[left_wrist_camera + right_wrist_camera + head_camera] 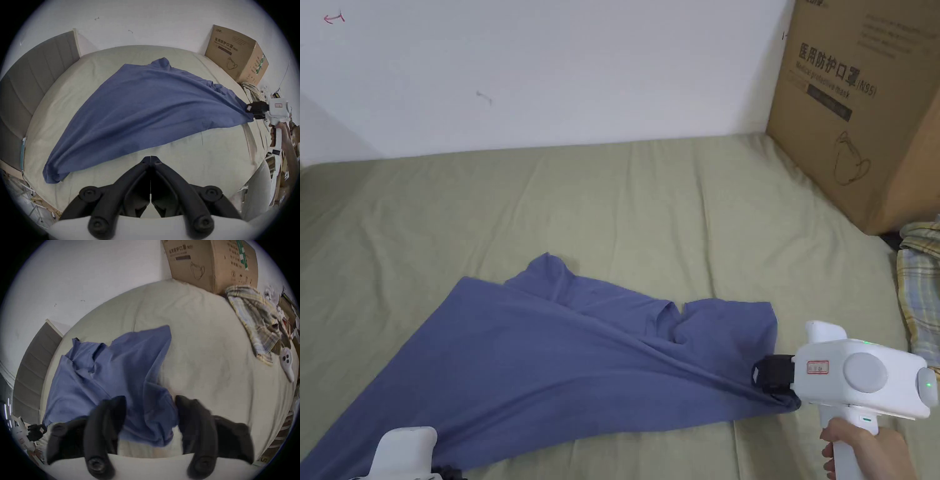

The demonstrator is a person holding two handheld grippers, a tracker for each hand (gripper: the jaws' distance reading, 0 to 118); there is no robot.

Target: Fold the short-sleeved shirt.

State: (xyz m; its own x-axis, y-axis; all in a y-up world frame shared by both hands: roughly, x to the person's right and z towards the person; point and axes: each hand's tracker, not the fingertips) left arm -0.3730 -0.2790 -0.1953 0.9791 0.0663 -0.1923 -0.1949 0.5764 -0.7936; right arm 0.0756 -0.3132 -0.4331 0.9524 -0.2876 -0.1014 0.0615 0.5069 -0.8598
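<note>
Black fingers of the right gripper (151, 404) stand apart in its own view, with blue cloth of the short-sleeved shirt (562, 362) bunched in the gap between them; whether they press on it cannot be told. In the head view that gripper (773, 375) meets the shirt's right corner, held by a hand (859, 447). The left gripper (150, 160) has its fingers together, tips touching, with nothing between them, and the shirt's edge lies just beyond the tips. Out from both, the shirt spreads in a drawn, creased triangle across the pale green bed (650, 187). Farther beyond the right fingers stand a cardboard box (862, 106) and a plaid cloth (919, 294) beside it.
</note>
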